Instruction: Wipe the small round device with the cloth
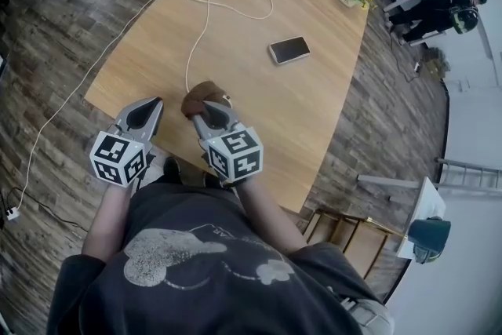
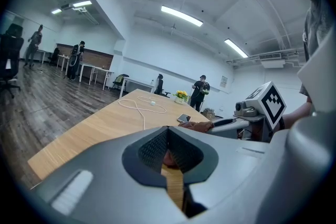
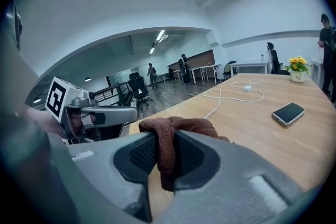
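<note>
One cloth [image 3: 184, 124], clamped in right hand-held gripper [image 3: 166, 138]; left hand-held gripper [image 1: 154, 104] closed, empty, just beside.

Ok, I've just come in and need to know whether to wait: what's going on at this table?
A person at the near edge of the table holds a gripper in each hand. The right gripper is shut on a bunched brown cloth. The left gripper hangs beside it, jaws together, nothing visibly held. A white cable runs up to the cloth; a phone lies farther off.
</note>
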{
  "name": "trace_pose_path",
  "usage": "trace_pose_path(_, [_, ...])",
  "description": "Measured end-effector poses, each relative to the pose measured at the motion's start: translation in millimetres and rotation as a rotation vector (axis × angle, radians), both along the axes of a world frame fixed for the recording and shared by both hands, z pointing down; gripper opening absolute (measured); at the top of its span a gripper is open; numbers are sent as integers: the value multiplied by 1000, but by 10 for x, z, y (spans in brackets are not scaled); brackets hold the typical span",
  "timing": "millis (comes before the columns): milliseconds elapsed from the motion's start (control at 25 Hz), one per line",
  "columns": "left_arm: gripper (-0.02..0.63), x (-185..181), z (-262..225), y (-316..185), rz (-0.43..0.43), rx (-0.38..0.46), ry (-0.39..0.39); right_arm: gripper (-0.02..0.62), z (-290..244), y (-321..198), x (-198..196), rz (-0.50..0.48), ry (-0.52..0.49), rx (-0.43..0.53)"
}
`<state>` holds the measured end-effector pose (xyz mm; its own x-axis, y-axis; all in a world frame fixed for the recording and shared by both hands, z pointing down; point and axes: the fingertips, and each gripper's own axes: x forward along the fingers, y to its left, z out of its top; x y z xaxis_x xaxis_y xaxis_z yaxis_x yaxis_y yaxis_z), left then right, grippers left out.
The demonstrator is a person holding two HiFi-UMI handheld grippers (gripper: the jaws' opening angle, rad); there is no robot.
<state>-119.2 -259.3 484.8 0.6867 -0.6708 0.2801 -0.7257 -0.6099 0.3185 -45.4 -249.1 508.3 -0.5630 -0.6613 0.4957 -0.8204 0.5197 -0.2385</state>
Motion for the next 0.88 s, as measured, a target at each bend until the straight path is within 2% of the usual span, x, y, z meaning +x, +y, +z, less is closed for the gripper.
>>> trace_pose_path(280, [17, -55, 125, 3, 36, -22, -10, 55, 223, 76, -177, -8, 3, -26])
trace_pose_path(680, [17, -55, 198, -31, 63, -38, -5, 55, 588, 211, -194, 25, -9, -152])
trace_pose_path(760, [17, -40, 204, -21, 67, -43, 5, 55, 529, 247, -226, -4, -6, -134])
trace_pose_path(880, [17, -38, 220, -8, 68, -47, 1, 55, 274, 312, -364, -90, -12, -43])
